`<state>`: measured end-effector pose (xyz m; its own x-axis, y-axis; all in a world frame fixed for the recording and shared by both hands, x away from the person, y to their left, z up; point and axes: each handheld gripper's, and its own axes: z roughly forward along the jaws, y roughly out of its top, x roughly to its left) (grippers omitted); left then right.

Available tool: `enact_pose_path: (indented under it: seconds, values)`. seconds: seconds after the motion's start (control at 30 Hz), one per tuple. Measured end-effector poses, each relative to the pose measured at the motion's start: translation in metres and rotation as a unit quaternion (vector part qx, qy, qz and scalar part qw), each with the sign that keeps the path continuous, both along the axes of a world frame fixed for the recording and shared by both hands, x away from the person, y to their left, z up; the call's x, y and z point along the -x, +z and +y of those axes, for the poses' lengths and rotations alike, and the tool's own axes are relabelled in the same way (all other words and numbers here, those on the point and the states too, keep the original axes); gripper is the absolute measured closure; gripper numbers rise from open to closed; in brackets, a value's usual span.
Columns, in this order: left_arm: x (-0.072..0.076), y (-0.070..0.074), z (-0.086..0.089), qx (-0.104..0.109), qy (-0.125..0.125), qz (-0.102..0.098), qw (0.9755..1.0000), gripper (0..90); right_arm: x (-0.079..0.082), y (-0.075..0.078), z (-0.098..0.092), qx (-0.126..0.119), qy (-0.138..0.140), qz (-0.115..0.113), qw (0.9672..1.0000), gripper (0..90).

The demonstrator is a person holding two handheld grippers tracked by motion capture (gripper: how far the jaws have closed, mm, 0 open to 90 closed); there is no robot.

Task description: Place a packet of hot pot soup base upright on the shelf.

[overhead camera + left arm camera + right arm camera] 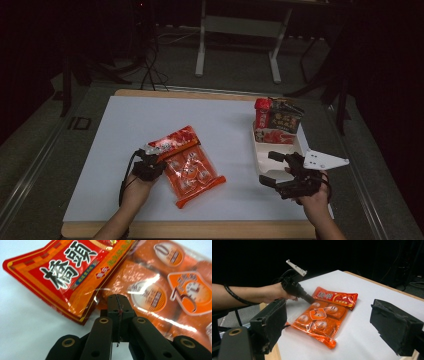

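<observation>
The left gripper (159,161) had its two black jaws pressed tight together. In the left gripper view the jaws met with only a thin line between them, and their tips (117,298) sat on the edge of the orange snack bag (160,287), right where the clear plastic met the red bag (67,272). It looked like the jaws were pinching a thin bit of the plastic edge, but I could not tell for sure. The left hand (134,192) came in from the bottom of the high view.

The right gripper (274,170) was wide open. Its two jaws stood far apart and held nothing. In the right gripper view, the two black pads (270,323) stood at the sides with the white table (372,290) showing between them. This gripper hung near the front of the white tray (260,150) at the right side of the table.

The orange snack bag (192,172) lay flat near the middle of the table, close to the person. Its long side ran slantwise, from the far left down to the near right. The red bag (172,141) lay across its far end, touching it and partly on top of it, and it slanted the other way.

Some more snack packs (277,117) stood up in the far end of the white tray.
</observation>
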<state>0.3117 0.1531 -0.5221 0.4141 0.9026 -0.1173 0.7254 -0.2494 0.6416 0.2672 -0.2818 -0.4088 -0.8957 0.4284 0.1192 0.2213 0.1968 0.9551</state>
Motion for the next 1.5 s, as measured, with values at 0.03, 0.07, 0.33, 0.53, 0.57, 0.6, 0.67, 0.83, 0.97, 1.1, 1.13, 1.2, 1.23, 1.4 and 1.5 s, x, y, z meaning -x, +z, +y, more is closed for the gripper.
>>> enact_pose_path:
  seconds: [0.03,0.07,0.33,0.53,0.57,0.6,0.67,0.83,0.97,1.1,1.13,1.2,1.23,1.4,1.5]
  values:
    - [0.0,0.0,0.0,0.0,0.0,0.0,1.0,90.0,0.0,0.0,0.0,0.0,0.0,0.0,1.0,13.9]
    - [-0.001,0.0,-0.002,-0.002,0.0,-0.002,1.0,90.0,0.0,0.0,0.0,0.0,-0.001,-0.001,1.0,13.9]
    - [-0.015,-0.001,-0.018,-0.01,-0.024,-0.012,0.9996,90.0,0.0,0.0,0.0,-0.002,0.0,0.0,1.0,13.9]
    - [-0.024,-0.001,-0.031,-0.008,-0.039,-0.01,0.9992,90.0,-0.001,0.0,-0.001,-0.001,-0.001,0.0,1.0,13.9]
    - [-0.026,0.0,-0.034,-0.009,-0.043,-0.011,0.999,90.0,-0.001,0.0,-0.001,-0.001,-0.001,0.0,1.0,13.9]
    - [-0.027,-0.001,-0.037,-0.009,-0.046,-0.011,0.9988,90.0,-0.001,0.0,-0.001,-0.002,-0.001,0.0,1.0,13.9]
    - [-0.03,0.0,-0.042,-0.013,-0.05,-0.013,0.9986,90.0,0.0,0.0,-0.002,-0.002,-0.002,0.0,1.0,13.9]
    - [-0.036,0.0,-0.054,-0.017,-0.059,-0.012,0.998,90.0,0.0,-0.001,-0.003,-0.003,-0.002,0.002,1.0,13.9]
    - [-0.038,0.001,-0.064,-0.018,-0.071,-0.012,0.9973,90.0,0.0,0.0,-0.003,-0.003,-0.002,0.002,1.0,13.9]
    - [-0.039,0.0,-0.072,-0.018,-0.082,-0.017,0.9963,90.0,0.0,-0.001,-0.003,-0.002,-0.002,0.002,1.0,13.9]
    - [-0.039,0.0,-0.072,-0.018,-0.082,-0.017,0.9963,90.0,0.0,-0.001,-0.003,-0.002,-0.002,0.001,1.0,13.9]
    - [-0.04,0.0,-0.072,-0.02,-0.083,-0.015,0.9963,90.0,0.0,-0.001,-0.003,-0.001,-0.003,0.001,1.0,13.9]
    - [-0.04,0.001,-0.073,-0.022,-0.082,-0.016,0.9962,90.0,0.0,-0.001,-0.004,-0.001,-0.003,0.001,1.0,13.9]
    - [-0.044,0.011,-0.074,-0.015,-0.072,-0.022,0.997,90.0,0.0,0.0,-0.005,-0.003,-0.006,0.001,1.0,13.9]
    - [-0.048,0.013,-0.079,-0.012,-0.074,-0.025,0.9969,90.0,0.0,0.0,-0.006,-0.004,-0.006,0.001,1.0,13.9]
